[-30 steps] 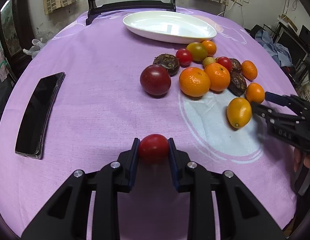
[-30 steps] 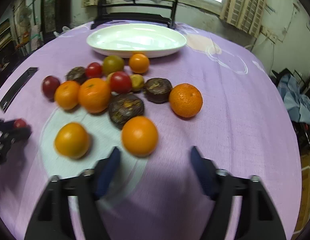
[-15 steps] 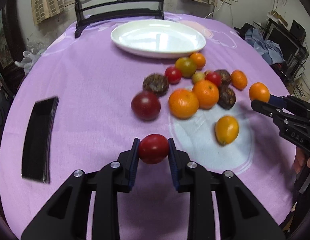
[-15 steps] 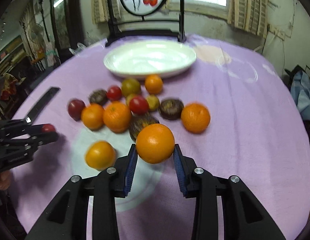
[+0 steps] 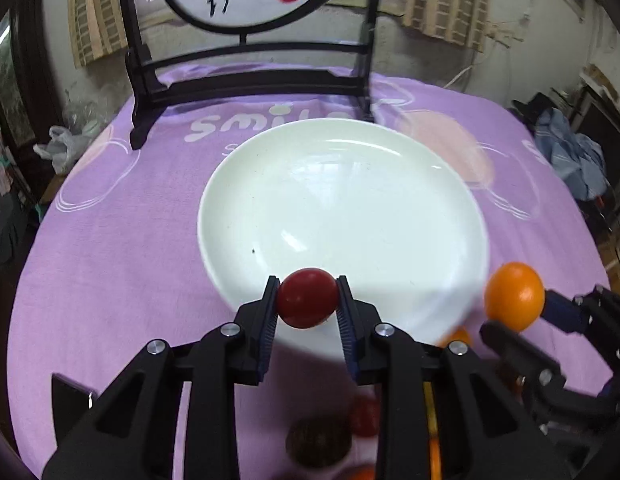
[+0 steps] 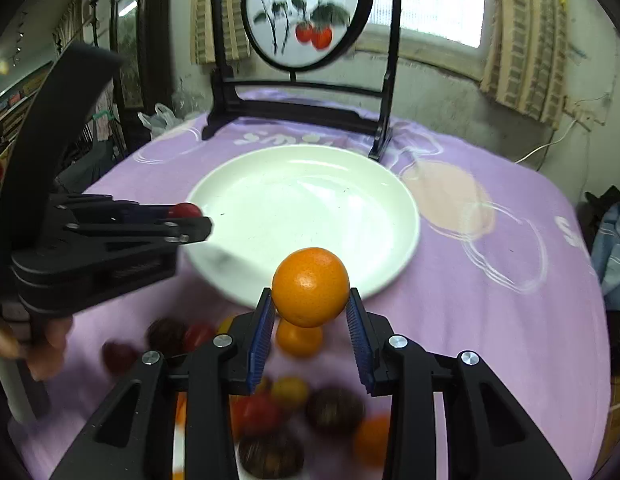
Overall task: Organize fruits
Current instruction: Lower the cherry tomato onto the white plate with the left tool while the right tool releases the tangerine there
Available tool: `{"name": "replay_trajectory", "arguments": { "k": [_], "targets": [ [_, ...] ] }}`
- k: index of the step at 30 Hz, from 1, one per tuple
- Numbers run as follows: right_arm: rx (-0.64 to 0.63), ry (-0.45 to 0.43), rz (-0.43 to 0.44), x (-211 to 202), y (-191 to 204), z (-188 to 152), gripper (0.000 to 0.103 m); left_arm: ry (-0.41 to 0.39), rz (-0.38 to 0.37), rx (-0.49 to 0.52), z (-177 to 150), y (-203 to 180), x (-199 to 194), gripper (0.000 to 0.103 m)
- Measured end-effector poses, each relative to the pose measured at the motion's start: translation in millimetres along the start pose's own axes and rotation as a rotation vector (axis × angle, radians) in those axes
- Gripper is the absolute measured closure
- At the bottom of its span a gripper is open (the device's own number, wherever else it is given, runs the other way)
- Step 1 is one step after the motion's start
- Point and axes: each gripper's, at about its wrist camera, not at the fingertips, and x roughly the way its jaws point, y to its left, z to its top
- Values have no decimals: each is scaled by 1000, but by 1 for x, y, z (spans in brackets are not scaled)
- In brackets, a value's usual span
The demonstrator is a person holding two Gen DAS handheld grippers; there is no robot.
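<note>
Purple cloth covers the round table, white lettering reading "smil" showing behind the white plate. Over the plate's near rim the left gripper clamps a red tomato, while the right gripper clenches an orange beside it. Remaining fruits lie blurred below.

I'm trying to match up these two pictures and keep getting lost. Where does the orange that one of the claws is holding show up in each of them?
Left wrist view: the orange is at the right edge, held in the right gripper, beside the white plate.
Right wrist view: the orange is at centre, between the gripper's blue pads.
Shared landmark: the white plate on the purple cloth.
</note>
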Motion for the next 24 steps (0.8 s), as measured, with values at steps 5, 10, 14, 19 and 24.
{"name": "replay_trajectory", "arguments": {
  "k": [5, 10, 14, 19, 24],
  "targets": [
    [3, 89, -34, 49, -6, 13, 65, 56, 40, -60, 15, 7, 44, 68],
    [24, 79, -8, 48, -8, 9, 62, -46, 74, -99, 20, 13, 31, 14],
    [20, 37, -10, 20, -9, -3, 55, -55, 22, -105, 14, 14, 7, 14],
    [5, 6, 2, -25, -6, -36, 44, -124, -12, -96, -12, 20, -30, 14],
    [0, 7, 35, -63, 6, -82, 33, -164, -5, -97, -54, 28, -58, 14]
  ]
}}
